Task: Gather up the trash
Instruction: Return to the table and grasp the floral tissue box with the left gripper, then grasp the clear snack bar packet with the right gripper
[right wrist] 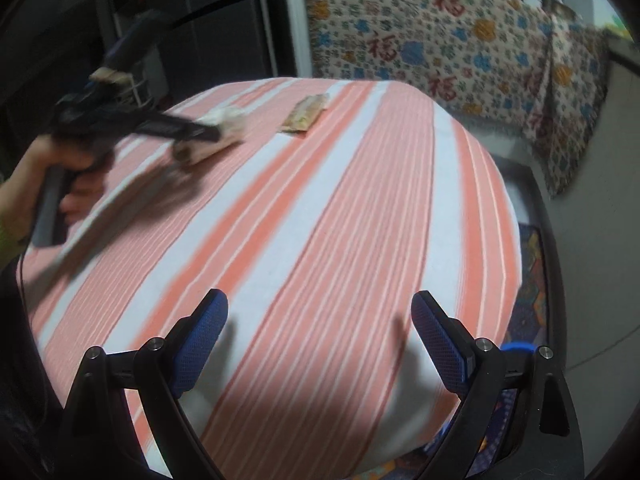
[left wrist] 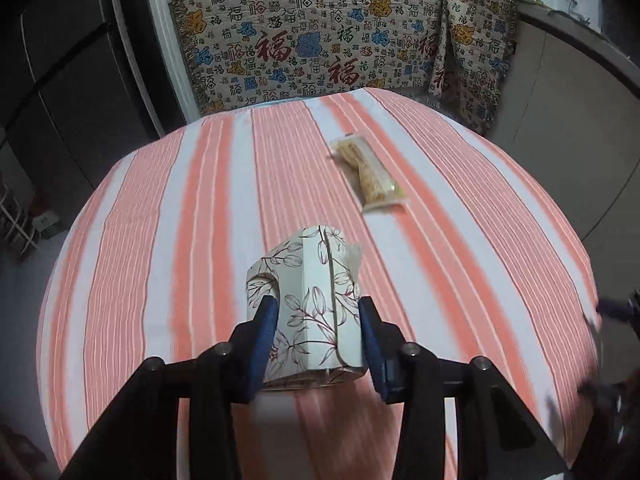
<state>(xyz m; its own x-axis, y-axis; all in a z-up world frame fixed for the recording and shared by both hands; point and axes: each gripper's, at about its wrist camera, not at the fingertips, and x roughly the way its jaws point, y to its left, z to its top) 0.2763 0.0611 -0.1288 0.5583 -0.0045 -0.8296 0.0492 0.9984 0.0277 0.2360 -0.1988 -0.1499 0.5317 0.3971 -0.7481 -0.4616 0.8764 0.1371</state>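
Observation:
A squashed paper cup with a floral print (left wrist: 308, 300) sits between the blue pads of my left gripper (left wrist: 318, 312), which is shut on it. The right wrist view shows the same cup (right wrist: 224, 136), blurred, held just above the table in the left gripper (right wrist: 200, 132), with a person's hand (right wrist: 76, 168) on the handle. A clear snack wrapper with yellow contents (left wrist: 370, 174) (right wrist: 306, 114) lies flat on the striped tablecloth beyond the cup. My right gripper (right wrist: 320, 312) is open over the near part of the table with nothing between its fingers.
The round table carries an orange-and-white striped cloth (left wrist: 160, 220) (right wrist: 340, 220). Behind it hangs a patterned throw with red characters (left wrist: 320, 40) (right wrist: 440, 40). Dark cabinet fronts (left wrist: 60, 80) stand at the left. A colourful rug (right wrist: 528, 280) lies on the floor at the right.

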